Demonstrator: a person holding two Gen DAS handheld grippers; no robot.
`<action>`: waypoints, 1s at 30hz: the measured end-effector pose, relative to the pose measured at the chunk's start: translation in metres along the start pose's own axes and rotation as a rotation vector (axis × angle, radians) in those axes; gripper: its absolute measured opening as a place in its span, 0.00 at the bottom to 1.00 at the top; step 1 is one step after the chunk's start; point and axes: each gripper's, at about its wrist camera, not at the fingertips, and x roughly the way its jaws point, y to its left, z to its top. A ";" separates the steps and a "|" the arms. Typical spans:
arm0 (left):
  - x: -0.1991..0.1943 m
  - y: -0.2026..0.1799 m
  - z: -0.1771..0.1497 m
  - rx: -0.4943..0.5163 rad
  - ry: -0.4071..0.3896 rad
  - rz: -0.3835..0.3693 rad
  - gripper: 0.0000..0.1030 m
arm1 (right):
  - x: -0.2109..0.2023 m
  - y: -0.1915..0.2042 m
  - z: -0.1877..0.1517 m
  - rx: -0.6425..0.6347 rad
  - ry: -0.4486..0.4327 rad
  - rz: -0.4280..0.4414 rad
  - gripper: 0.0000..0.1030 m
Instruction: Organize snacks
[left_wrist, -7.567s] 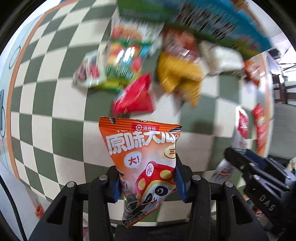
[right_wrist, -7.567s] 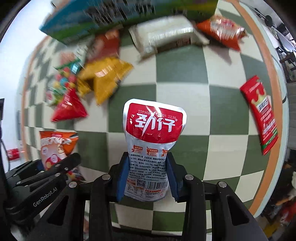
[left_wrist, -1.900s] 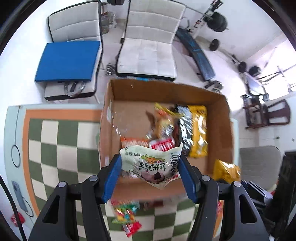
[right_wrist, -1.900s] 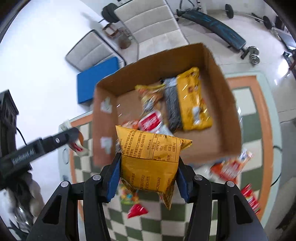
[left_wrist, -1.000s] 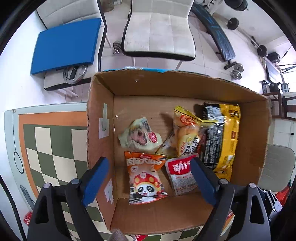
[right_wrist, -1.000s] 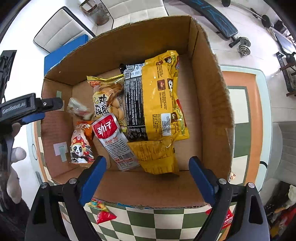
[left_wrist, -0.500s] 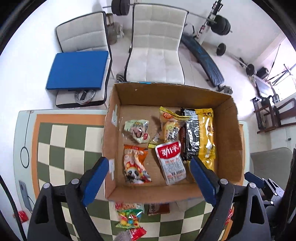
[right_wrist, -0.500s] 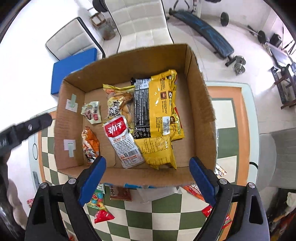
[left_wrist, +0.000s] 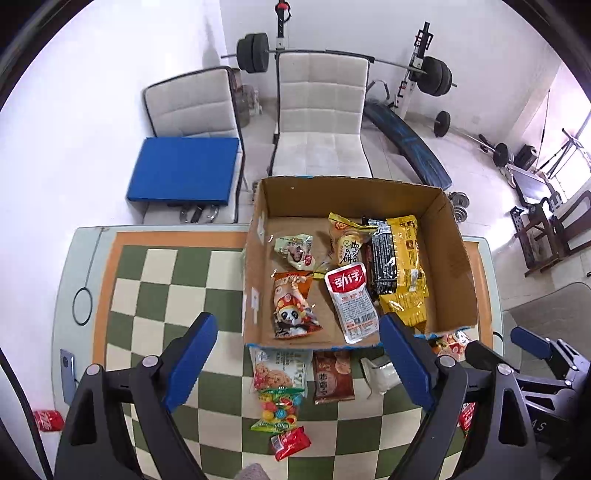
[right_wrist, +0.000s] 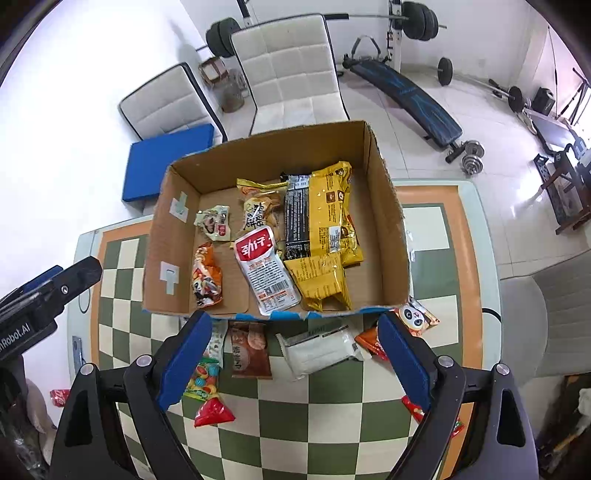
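From my remote seat I see the green-and-cream checkered counter with an orange border (left_wrist: 166, 280), and on it the open brown cardboard box (left_wrist: 452, 266), matte and creased, with pale tape patches on its left wall. Both tools hang above the box's near edge. The left tool (left_wrist: 297, 363) is spread wide with nothing between its blue pads, and the right tool (right_wrist: 295, 360) is spread the same way, also bare.

Inside the box lie the glossy snack packs: a long yellow crinkled bag (left_wrist: 404, 266) against the right side, a black-printed wrapper (left_wrist: 382, 264) beside it, a red-and-white flat pouch (left_wrist: 351, 301) in the middle, an orange pouch with a panda face (left_wrist: 293, 306) to its left, and a small pale green packet (left_wrist: 295, 251) behind that.

Just outside the near wall, between and below the pads, more packs rest on the counter — a brown square packet (left_wrist: 332, 376), a white soft pack (right_wrist: 319, 349), a clear bag of coloured candies (left_wrist: 279, 410) and a small red packet (left_wrist: 290, 443).

The right view alone shows a panda-print pouch (right_wrist: 415, 315) clearly at the box's right corner; the left view alone shows the whole blue flat cushion (left_wrist: 184, 170) on a white padded chair (left_wrist: 192, 103).
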 end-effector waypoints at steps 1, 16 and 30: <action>-0.004 -0.001 -0.006 0.001 -0.010 0.004 0.87 | -0.006 0.000 -0.005 -0.011 -0.014 -0.003 0.91; 0.063 -0.078 -0.124 -0.064 0.215 -0.053 0.87 | 0.049 -0.101 -0.094 -0.123 0.327 -0.098 0.91; 0.131 -0.134 -0.172 0.037 0.364 -0.011 0.87 | 0.170 -0.200 -0.158 -0.182 0.643 -0.219 0.75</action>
